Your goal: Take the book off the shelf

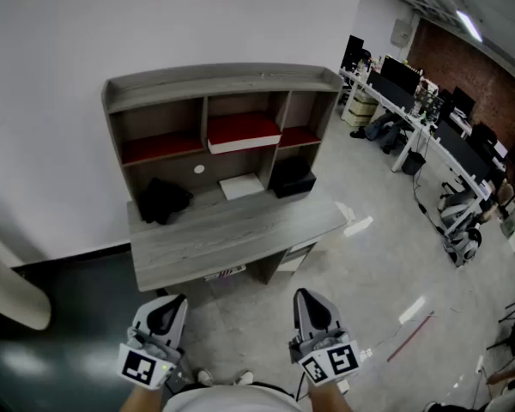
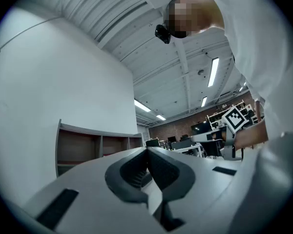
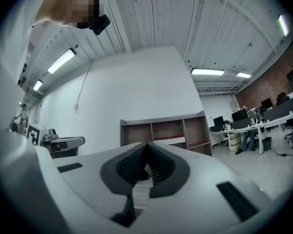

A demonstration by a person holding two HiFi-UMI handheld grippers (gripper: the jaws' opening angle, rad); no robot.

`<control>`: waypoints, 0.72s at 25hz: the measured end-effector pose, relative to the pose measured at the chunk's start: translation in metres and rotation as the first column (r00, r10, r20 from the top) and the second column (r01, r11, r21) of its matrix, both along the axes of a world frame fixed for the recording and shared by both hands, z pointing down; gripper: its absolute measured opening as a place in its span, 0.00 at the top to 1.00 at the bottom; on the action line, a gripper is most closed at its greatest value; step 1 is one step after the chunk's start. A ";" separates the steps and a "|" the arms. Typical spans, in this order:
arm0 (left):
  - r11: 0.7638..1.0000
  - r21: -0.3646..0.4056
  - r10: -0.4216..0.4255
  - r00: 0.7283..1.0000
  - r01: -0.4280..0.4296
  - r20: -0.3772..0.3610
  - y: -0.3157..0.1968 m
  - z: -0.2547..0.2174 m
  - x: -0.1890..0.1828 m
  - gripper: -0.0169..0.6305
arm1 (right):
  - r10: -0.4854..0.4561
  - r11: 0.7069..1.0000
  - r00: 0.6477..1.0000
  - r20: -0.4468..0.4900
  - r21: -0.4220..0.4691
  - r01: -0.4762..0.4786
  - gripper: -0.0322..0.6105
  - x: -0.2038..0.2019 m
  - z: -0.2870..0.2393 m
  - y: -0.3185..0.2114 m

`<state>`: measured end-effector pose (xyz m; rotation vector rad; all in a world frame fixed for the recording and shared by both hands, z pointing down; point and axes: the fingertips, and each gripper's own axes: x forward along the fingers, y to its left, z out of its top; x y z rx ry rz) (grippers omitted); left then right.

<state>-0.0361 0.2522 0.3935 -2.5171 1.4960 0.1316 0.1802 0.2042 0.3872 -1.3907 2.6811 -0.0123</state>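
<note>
A thick book with a red cover and white page edges lies flat in the middle compartment of the grey wooden shelf, which stands on a desk. In the right gripper view the book shows far ahead. Both grippers hang low and well short of the desk, close to my body. My left gripper is shut with nothing in it, its ribbed pads meeting. Likewise shut and holding nothing is my right gripper, jaws together.
On the desk top under the shelf are a black bag, a white flat item and a black box. Red boards line the left and right compartments. Office desks with monitors run along the right.
</note>
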 end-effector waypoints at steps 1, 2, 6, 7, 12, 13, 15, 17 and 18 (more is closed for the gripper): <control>1.000 0.000 -0.001 1.000 0.001 0.003 0.001 0.000 0.001 0.95 | 0.001 1.000 1.000 0.003 -0.002 -0.001 0.92 0.001 0.000 0.001; 1.000 0.000 -0.001 1.000 0.001 0.006 0.001 0.000 0.002 0.95 | 0.002 1.000 1.000 0.007 -0.004 -0.002 0.92 0.002 0.001 0.001; 1.000 -0.011 -0.009 1.000 0.009 0.016 0.004 0.002 0.005 0.95 | -0.005 1.000 1.000 0.006 -0.010 0.005 0.92 0.004 0.003 0.003; 1.000 -0.016 -0.011 1.000 0.012 0.017 0.005 0.004 0.006 0.95 | -0.008 1.000 1.000 0.004 -0.013 0.008 0.92 0.005 0.004 0.004; 1.000 -0.017 -0.024 0.999 0.025 0.034 0.013 0.009 0.014 0.95 | -0.033 0.999 0.999 0.022 -0.027 0.034 0.92 0.013 0.013 0.009; 0.999 -0.021 -0.028 0.999 0.029 0.039 0.016 0.013 0.015 0.95 | -0.049 0.998 0.998 0.042 -0.028 0.050 0.92 0.014 0.016 0.010; 0.999 -0.036 -0.037 0.999 0.039 0.040 0.020 0.023 0.017 0.95 | -0.072 0.997 0.993 0.092 -0.032 0.075 0.92 0.017 0.022 0.011; 0.997 -0.055 -0.044 0.999 0.046 0.027 0.022 0.032 0.021 0.95 | -0.074 0.996 0.992 0.107 -0.050 0.080 0.91 0.021 0.030 0.010; 0.997 -0.068 -0.046 0.999 0.048 0.022 0.024 0.035 0.023 0.95 | -0.075 0.995 0.992 0.103 -0.065 0.082 0.91 0.023 0.034 0.011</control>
